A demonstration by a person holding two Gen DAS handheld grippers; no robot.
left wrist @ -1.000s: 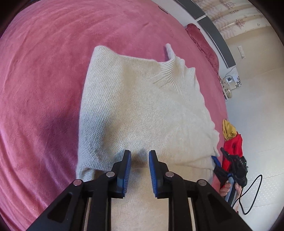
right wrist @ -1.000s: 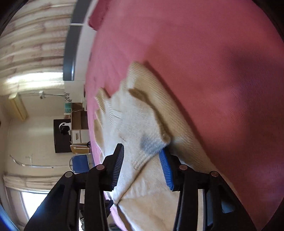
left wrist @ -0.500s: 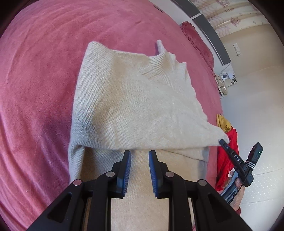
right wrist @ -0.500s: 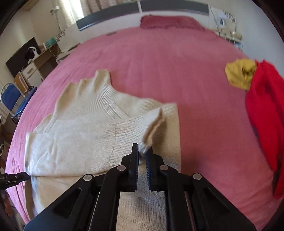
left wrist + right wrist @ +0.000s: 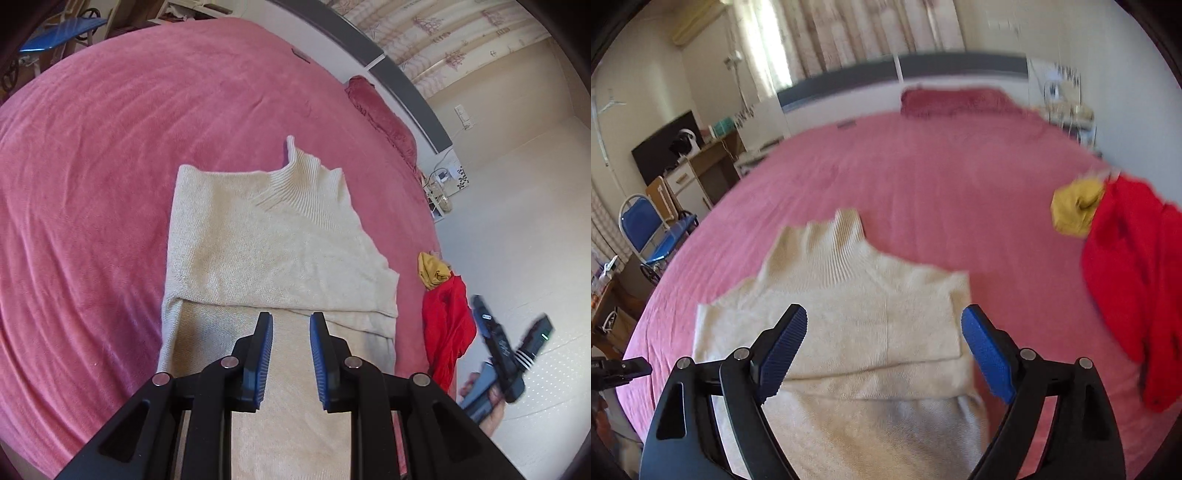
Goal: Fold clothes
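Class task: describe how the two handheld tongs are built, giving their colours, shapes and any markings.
Both tongs, left and right, have black angular frames with cut-out slots and silver rivets. Their fingers carry blue ribbed pads. Seen from the left camera, the right tongs show white stripes and a small green light.

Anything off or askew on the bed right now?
Slightly: the cream sweater has both sleeves folded in, but its collar leans to one side. A red garment and a yellow one lie crumpled at the bed's edge.

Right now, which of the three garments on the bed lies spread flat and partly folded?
The cream sweater, flat on the pink bed. The red garment and yellow garment lie crumpled at the bed's edge.
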